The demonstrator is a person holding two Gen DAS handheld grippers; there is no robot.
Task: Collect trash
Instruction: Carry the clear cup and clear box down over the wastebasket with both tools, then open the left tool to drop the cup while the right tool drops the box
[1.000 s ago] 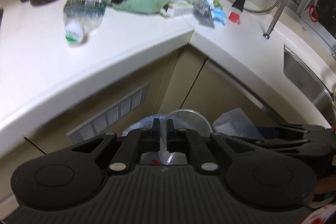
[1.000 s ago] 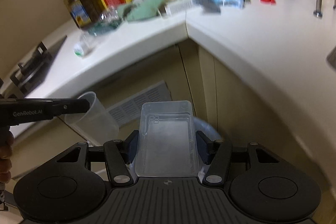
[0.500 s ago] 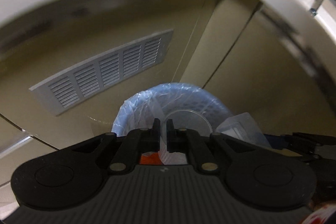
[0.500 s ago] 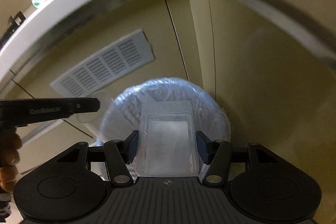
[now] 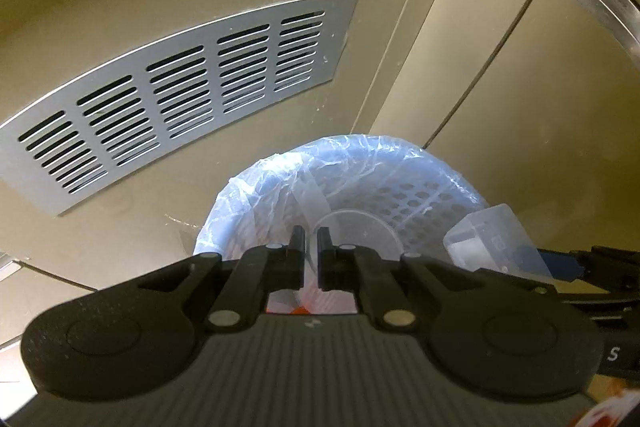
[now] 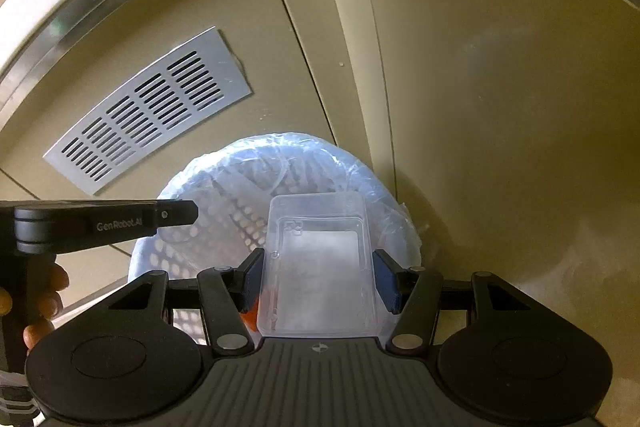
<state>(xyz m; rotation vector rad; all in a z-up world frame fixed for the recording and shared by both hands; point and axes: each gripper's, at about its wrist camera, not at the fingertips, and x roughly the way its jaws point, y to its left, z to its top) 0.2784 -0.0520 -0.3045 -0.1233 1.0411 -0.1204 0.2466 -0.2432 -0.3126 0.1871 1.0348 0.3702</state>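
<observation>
Hovering over the bag-lined bin (image 6: 280,179), the clear plastic tray (image 6: 318,267) sits clamped in your half-open right tool (image 6: 318,281), and the clear cup (image 5: 356,235) hangs pinched by its rim in your nearly closed left tool (image 5: 311,247). Both have dropped from worktop height a second ago, so letting go looks like the next step.

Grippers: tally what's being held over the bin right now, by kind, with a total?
Clear plastic cup, pinched at its rim by the left gripper: 1
Clear plastic tray, clamped in the right gripper: 1
Total: 2, both above the lined bin.
</observation>
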